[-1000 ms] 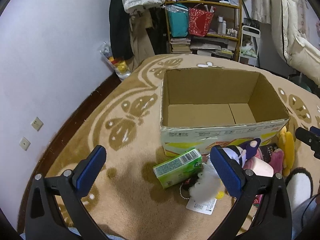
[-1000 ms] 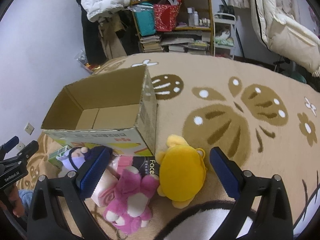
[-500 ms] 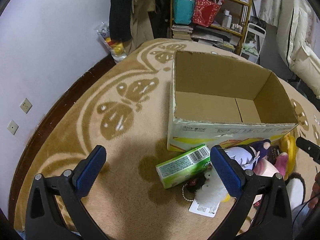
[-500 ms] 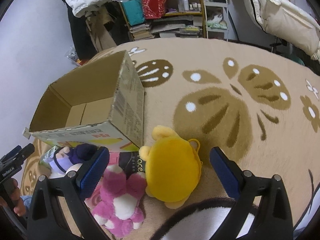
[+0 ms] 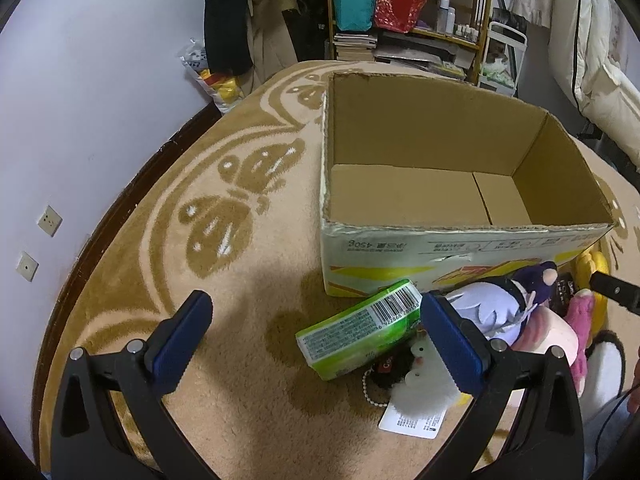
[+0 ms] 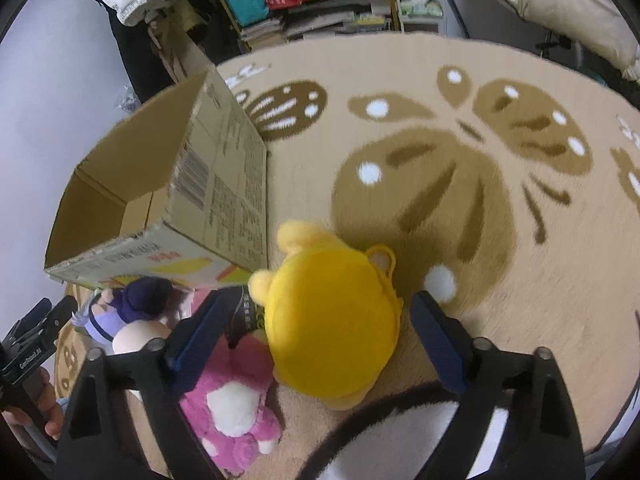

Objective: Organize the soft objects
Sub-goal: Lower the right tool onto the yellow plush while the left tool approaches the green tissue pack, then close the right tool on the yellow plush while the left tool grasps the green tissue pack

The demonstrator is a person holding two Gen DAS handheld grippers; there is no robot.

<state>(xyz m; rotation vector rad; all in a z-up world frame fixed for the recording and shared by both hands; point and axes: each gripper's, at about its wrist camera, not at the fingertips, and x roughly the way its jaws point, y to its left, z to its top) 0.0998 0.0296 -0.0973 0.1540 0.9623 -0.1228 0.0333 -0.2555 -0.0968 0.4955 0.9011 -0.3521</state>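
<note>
Both tongs hanging released over the toys beside the box

The right gripper [image 6: 316, 336] is hovering spread wide around the yellow plush [image 6: 332, 320], its pads not touching it; a pink plush [image 6: 232, 408] is lying just beside. The left gripper [image 5: 316, 336] is gaping, holding nothing, above the green tissue pack [image 5: 360, 334], which is resting near the cardboard box [image 5: 440, 248] on the butterfly rug [image 5: 224, 216].
</note>
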